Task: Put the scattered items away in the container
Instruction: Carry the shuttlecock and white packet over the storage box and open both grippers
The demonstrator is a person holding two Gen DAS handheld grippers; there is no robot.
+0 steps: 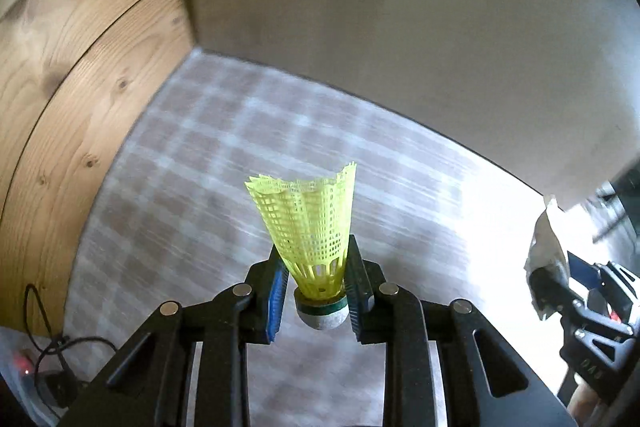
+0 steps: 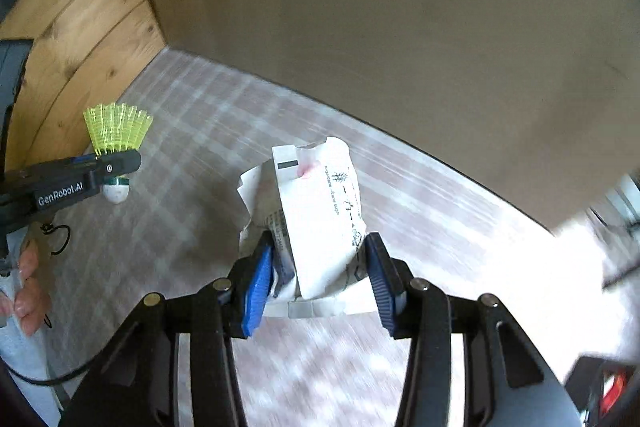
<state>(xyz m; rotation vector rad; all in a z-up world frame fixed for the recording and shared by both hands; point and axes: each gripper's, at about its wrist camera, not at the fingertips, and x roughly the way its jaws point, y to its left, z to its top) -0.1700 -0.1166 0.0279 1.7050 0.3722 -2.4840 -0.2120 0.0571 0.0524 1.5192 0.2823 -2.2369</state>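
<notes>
A yellow plastic shuttlecock [image 1: 310, 231] with a white cork tip stands skirt-up between the blue pads of my left gripper [image 1: 316, 259], which is shut on its lower skirt, above the checked tablecloth [image 1: 192, 155]. The right wrist view shows the same shuttlecock [image 2: 117, 129] at the left, held by the left gripper [image 2: 108, 167]. My right gripper [image 2: 320, 255] is shut on a crumpled white paper packet [image 2: 316, 215] with printed text, lifted off the cloth. That packet [image 1: 546, 239] and the right gripper [image 1: 560, 267] also appear at the right edge of the left wrist view. No container is in view.
A wooden plank wall [image 1: 72, 75] borders the table at the left and a plain beige wall [image 1: 400, 7] at the back. A black cable [image 1: 52, 347] and a small device lie at the lower left. A person's fingers [image 2: 28, 287] show at the left edge.
</notes>
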